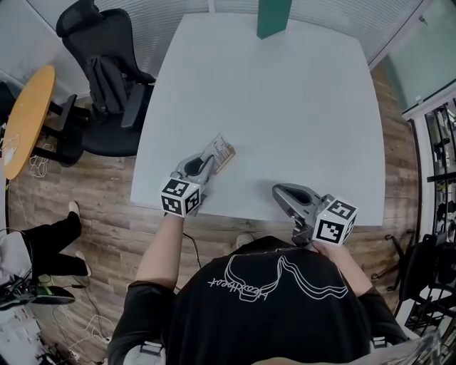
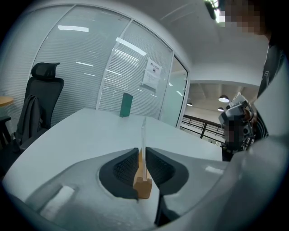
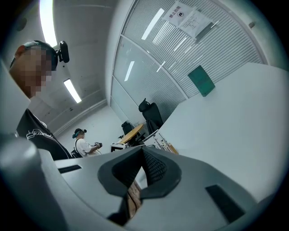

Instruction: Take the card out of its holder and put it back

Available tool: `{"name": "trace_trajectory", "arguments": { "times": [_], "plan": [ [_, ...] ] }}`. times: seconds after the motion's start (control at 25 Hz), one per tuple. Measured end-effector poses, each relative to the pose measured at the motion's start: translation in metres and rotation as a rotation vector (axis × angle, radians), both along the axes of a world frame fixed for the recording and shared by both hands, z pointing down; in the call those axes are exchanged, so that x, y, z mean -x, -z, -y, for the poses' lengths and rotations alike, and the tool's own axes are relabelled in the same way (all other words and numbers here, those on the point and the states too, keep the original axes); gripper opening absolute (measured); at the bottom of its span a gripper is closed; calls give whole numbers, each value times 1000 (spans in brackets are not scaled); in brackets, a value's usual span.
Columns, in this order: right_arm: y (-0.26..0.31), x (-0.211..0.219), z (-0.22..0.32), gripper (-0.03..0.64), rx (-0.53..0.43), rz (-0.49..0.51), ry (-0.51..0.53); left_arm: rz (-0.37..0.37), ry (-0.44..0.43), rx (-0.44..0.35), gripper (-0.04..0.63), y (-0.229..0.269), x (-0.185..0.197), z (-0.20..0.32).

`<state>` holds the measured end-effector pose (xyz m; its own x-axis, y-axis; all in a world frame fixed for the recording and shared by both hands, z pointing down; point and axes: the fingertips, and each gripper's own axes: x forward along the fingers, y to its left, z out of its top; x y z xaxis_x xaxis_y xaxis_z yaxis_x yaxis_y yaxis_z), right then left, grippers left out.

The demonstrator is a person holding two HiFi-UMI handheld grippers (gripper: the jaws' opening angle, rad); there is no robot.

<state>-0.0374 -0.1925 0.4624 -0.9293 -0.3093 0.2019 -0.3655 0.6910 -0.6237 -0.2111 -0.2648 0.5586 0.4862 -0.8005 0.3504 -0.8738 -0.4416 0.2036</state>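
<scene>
A clear card holder [image 1: 222, 150] on a small wooden base lies on the white table [image 1: 285, 107] near its front left, with a printed card in it. My left gripper [image 1: 212, 161] is shut on it. In the left gripper view the holder [image 2: 143, 184] shows edge-on, its wooden base and clear sheet pinched between the dark pads [image 2: 124, 169] of the left gripper [image 2: 142, 152]. My right gripper [image 1: 277, 190] rests at the table's front edge, apart from the holder, its jaws together and nothing in them. The right gripper view shows the right gripper [image 3: 143, 154] with its pads meeting at the tips.
A green upright block [image 1: 273, 17] stands at the table's far edge. A black office chair [image 1: 107, 75] and a round wooden table [image 1: 27, 117] are left of the table. Another person [image 3: 84, 141] stands far off in the right gripper view.
</scene>
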Motion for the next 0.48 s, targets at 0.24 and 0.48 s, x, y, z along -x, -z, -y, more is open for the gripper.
{"name": "trace_trajectory", "arguments": {
  "times": [0.24,0.48],
  "plan": [
    [-8,-4,2,9,45,2,-27,17,-7,-16,33,0,-4,-1],
    [-12,-8,7,9,92,25,-47,16,-15,-16,30,3,-8,-1]
  ]
}}
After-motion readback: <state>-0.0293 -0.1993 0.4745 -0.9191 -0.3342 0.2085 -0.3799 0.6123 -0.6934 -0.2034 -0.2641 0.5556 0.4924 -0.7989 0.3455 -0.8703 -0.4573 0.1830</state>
